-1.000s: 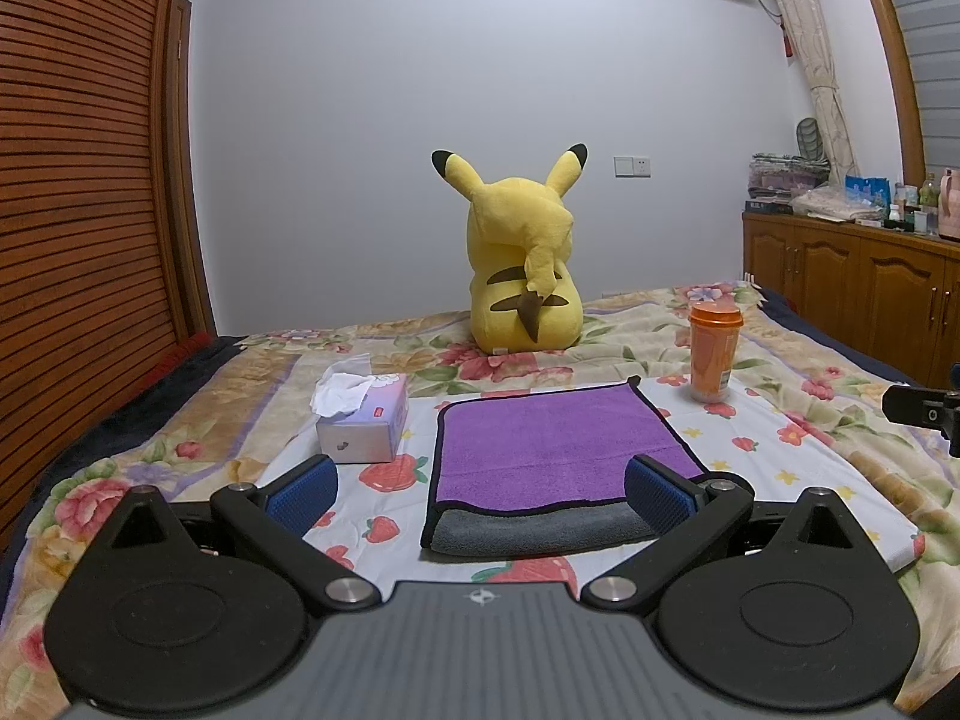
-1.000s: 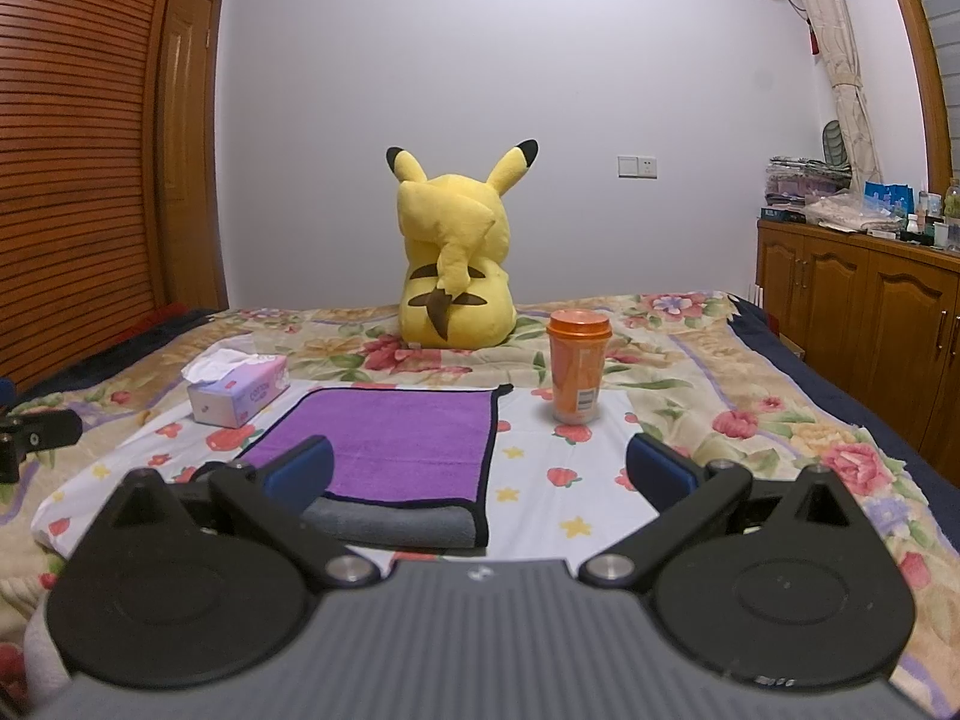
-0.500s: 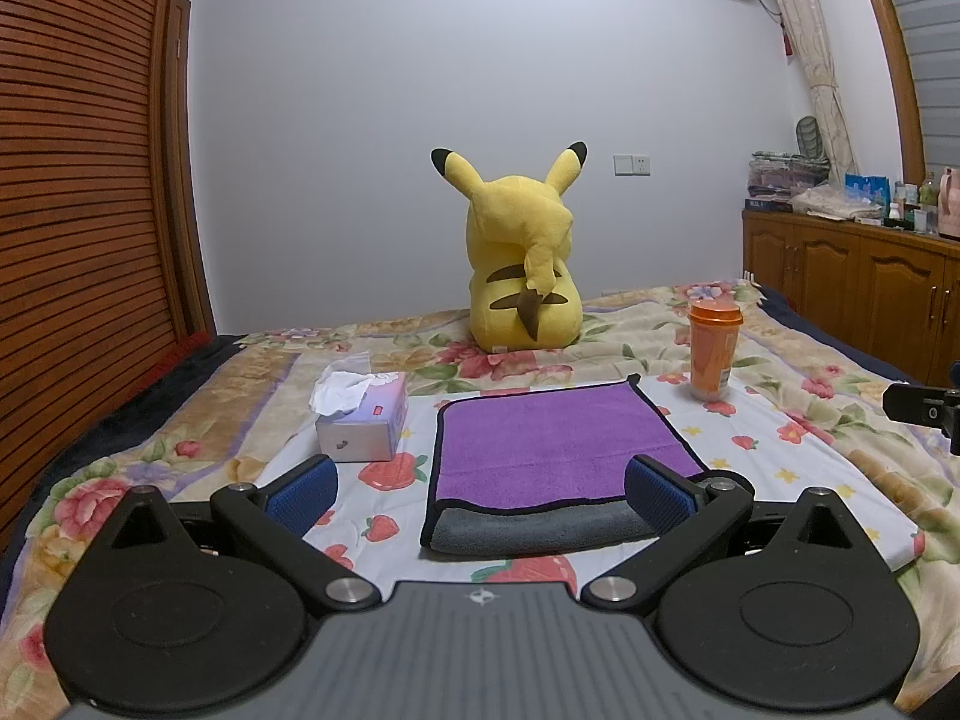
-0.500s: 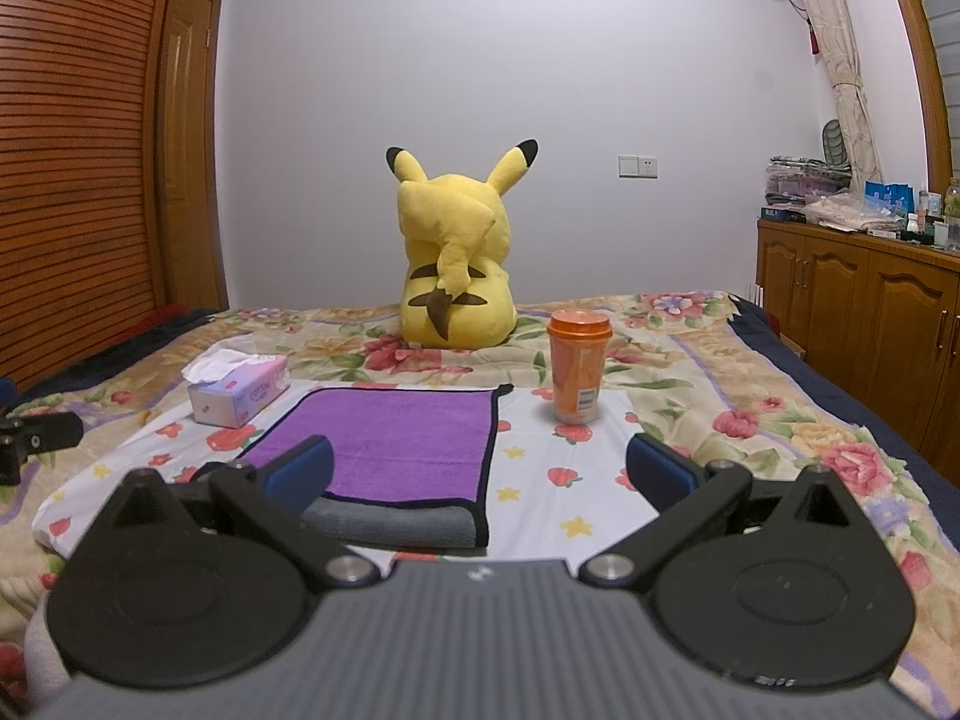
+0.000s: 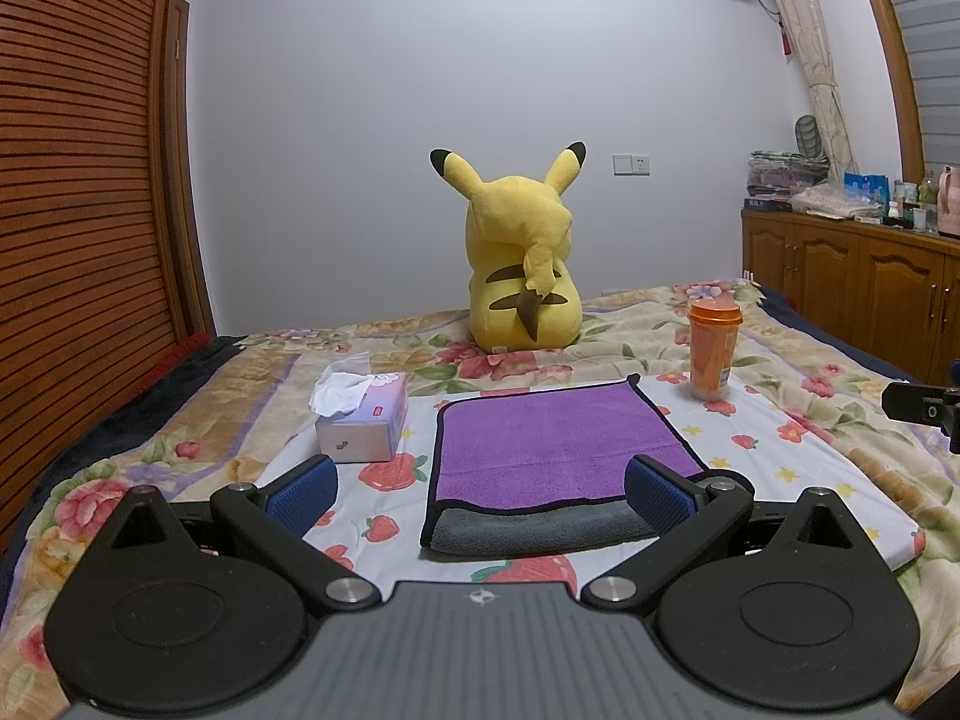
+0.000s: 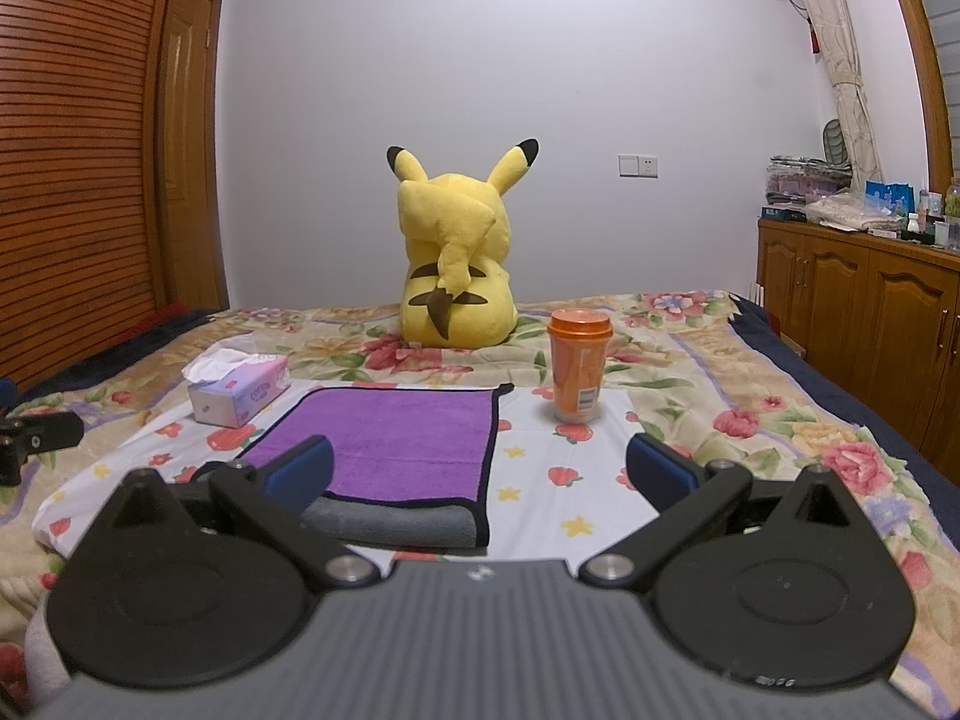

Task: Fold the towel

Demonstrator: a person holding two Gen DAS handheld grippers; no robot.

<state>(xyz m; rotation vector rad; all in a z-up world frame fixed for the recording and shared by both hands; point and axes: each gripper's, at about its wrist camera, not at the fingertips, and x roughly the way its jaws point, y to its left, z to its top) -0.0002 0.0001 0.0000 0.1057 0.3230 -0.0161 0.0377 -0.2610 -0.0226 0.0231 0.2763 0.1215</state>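
Observation:
A purple towel (image 5: pixel 552 438) with a black border and a grey underside lies flat on a white strawberry-print cloth on the bed, its near edge turned up to show grey. It also shows in the right wrist view (image 6: pixel 396 444). My left gripper (image 5: pixel 480 489) is open and empty, held just short of the towel's near edge. My right gripper (image 6: pixel 480 474) is open and empty, to the right of the towel, its left finger over the towel's near part.
A tissue box (image 5: pixel 360 420) sits left of the towel. An orange lidded cup (image 5: pixel 711 354) stands at its far right. A yellow plush toy (image 5: pixel 522 276) sits behind. A wooden cabinet (image 6: pixel 864 312) lines the right wall.

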